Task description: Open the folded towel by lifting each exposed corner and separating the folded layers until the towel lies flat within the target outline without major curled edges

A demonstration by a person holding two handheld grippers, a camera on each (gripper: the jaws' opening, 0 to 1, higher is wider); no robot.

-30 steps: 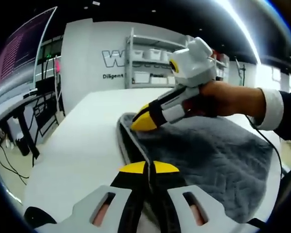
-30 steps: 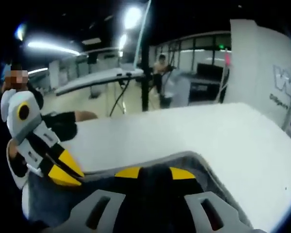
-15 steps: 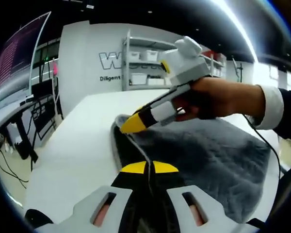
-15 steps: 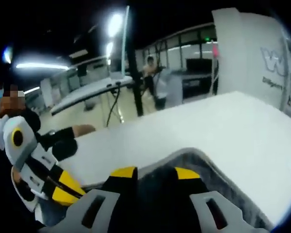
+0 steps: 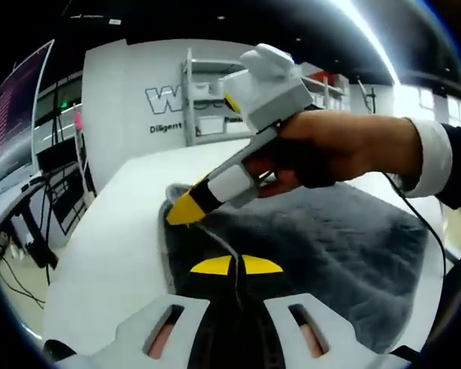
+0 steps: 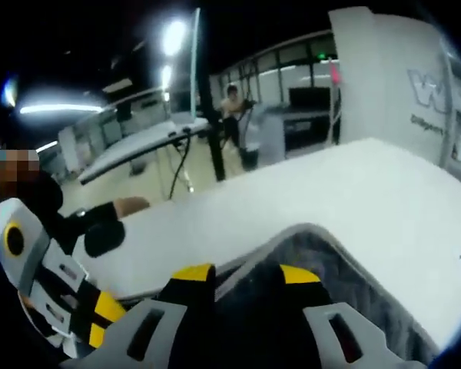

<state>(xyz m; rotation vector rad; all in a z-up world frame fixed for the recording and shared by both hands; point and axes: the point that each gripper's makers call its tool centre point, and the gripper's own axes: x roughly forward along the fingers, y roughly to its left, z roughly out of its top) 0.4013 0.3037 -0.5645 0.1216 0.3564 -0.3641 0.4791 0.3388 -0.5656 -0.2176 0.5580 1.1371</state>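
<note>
— So, where's the towel (image 5: 330,254) at?

— On the white table (image 5: 115,238), grey, lying mostly spread to one side of my left tongs (image 5: 237,265). Those are clenched on its near edge; the pale hem runs up right between the yellow tips.

— And your other hand?

— My right tongs (image 5: 183,209) come in from the right in the left gripper view, pinching the far corner of the same edge, which is raised off the table. In the right gripper view the cloth passes between those tips (image 6: 247,274) too, so I'd call them gripping the towel (image 6: 323,261).

— How far along, then?

— Partway, I reckon. One layer looks opened out, but the edge I'm holding is up in the air, not laid down. I can't make out any outline on the table, so whether it sits inside one I can't tell. Laying that edge flat and smoothing any curl is what's left.
</note>
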